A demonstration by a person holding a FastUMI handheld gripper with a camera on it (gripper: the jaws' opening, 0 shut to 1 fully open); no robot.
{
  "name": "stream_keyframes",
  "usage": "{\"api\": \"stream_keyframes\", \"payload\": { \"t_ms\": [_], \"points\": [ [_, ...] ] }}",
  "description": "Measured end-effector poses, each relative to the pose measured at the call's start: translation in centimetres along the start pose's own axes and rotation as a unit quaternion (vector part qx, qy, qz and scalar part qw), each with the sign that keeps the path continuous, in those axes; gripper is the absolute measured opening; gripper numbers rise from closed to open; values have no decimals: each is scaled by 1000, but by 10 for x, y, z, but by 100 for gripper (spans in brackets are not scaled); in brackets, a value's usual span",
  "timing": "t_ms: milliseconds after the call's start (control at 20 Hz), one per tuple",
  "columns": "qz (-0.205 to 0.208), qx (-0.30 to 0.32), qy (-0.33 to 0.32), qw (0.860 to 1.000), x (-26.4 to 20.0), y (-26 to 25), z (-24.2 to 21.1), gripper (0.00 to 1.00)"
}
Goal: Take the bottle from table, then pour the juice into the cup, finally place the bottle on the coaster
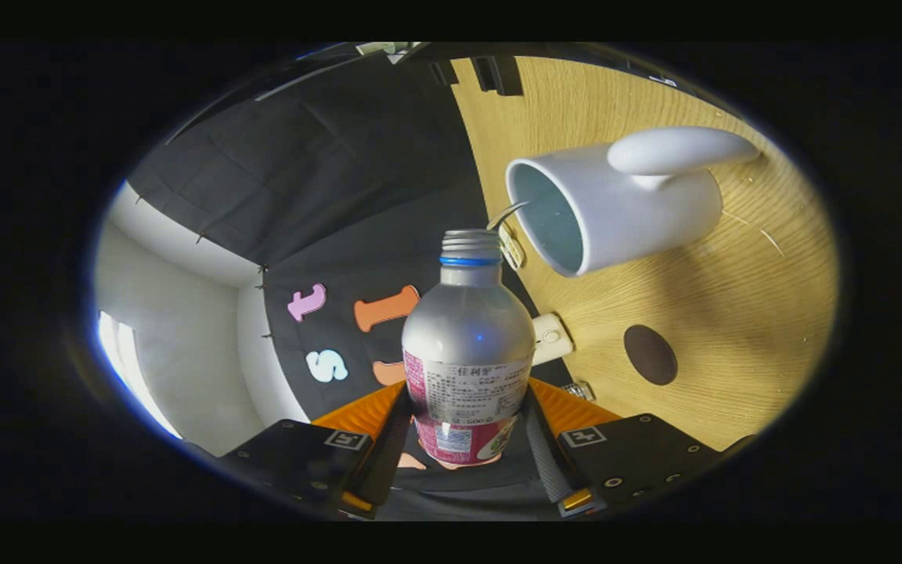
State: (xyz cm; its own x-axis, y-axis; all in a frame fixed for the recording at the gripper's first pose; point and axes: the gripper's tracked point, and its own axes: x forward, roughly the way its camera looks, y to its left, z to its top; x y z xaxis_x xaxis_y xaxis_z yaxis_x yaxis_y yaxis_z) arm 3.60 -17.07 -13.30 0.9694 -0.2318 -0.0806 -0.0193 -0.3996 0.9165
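A silver metal bottle point(467, 337) with a pink and white label and an open threaded neck stands between my fingers, and my gripper point(467, 427) is shut on its lower body. The whole view is rolled sideways, so the bottle is tilted relative to the wooden table point(733, 313). A white mug point(615, 204) with a thick handle sits on the table just beyond the bottle's mouth, its opening facing the neck. A thin thread of liquid point(507, 213) runs from the bottle's mouth toward the mug's rim. A dark round coaster point(650, 354) lies on the table nearer to me than the mug.
A small white box-like fitting point(551, 338) sits at the table's edge behind the bottle's shoulder. Black cloth forms the booth's wall beyond the table edge, with a white room wall and a bright window point(126, 360) behind it.
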Motion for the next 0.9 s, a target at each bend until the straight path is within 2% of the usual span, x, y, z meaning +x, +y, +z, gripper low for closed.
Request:
{"api": "stream_keyframes", "payload": {
  "t_ms": [900],
  "points": [
    [13,48,-9,999,1,2,-3,74]
  ]
}}
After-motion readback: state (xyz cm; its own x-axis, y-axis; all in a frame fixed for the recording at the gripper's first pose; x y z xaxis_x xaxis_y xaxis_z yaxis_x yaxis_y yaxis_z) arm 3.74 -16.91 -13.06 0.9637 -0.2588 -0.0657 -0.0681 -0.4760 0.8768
